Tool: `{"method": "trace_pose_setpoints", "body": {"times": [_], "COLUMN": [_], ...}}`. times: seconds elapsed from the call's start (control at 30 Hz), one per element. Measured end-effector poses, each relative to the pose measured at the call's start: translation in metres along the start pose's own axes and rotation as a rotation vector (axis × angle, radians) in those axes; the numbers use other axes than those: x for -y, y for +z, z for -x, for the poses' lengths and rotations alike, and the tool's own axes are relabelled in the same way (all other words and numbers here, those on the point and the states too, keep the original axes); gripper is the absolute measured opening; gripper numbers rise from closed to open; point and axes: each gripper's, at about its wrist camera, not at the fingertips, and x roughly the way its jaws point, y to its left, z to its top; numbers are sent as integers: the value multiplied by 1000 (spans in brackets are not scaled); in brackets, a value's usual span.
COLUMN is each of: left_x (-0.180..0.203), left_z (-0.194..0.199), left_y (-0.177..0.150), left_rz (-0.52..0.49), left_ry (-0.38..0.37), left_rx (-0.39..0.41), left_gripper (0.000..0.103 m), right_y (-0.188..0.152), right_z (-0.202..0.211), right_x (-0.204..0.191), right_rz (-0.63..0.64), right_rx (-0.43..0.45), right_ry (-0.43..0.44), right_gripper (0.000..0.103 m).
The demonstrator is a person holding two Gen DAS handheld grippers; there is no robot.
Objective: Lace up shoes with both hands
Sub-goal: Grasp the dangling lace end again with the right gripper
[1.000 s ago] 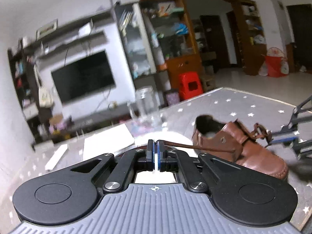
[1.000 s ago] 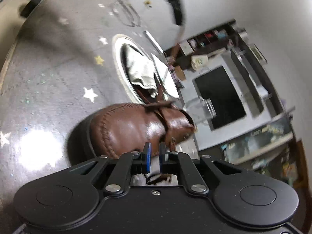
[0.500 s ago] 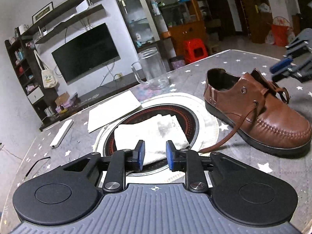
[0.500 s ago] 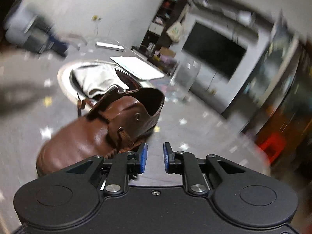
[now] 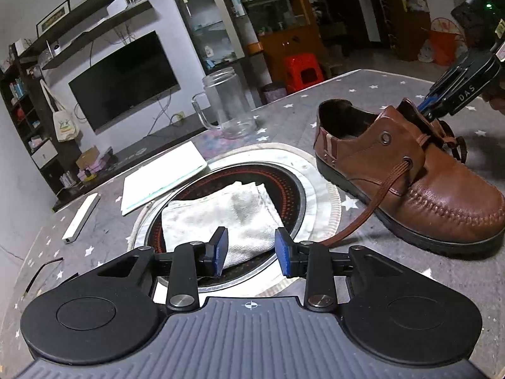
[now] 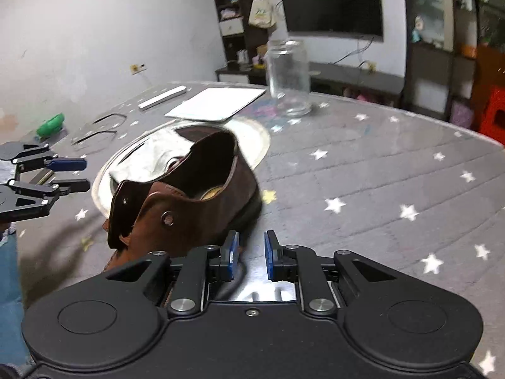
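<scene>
My left claw [image 5: 251, 254] is spread apart, holding nothing, low over the white cloth [image 5: 221, 214] in the round burner well. Brown shoe [image 5: 407, 170] sits on the desk [image 5: 363, 85] ahead-right of it, toe toward the near edge. One lace [image 5: 375, 202] trails out of the side eyelet down to the desk, ending just beside my left claw's right finger. My right claw [image 6: 250, 255] is also apart and empty, right at the shoe's tongue. Open starred desk to the right of the shoe; glass jar [image 5: 228, 102] and white pad [image 5: 164, 177] lie beyond the well.

Glass jar [image 5: 229, 102], white cloth [image 5: 221, 211] (grubby), notebook [image 5: 162, 177].
</scene>
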Motion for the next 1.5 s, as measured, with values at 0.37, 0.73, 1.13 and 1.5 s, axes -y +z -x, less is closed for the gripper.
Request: {"method": "trace_pose_setpoints", "body": {"times": [0.37, 0.73, 1.13, 1.5], "left_x": [3, 7, 12, 14], "left_z": [0, 11, 20, 19], "left_y": [1, 2, 4, 6], "left_rz": [2, 19, 15, 9], "left_ry": [-6, -9, -23, -36], "left_rx": [1, 42, 85, 82], "left_gripper": [37, 38, 44, 47], "right_y": [-2, -28, -66, -43], "right_z": [-27, -8, 44, 33], "right_x": [-5, -22, -6, 1], "right_rz": [37, 217, 147, 145], "right_rx": [-127, -120, -95, -66], "right_ry": [21, -233, -387, -284], "right_gripper": [18, 12, 13, 17]}}
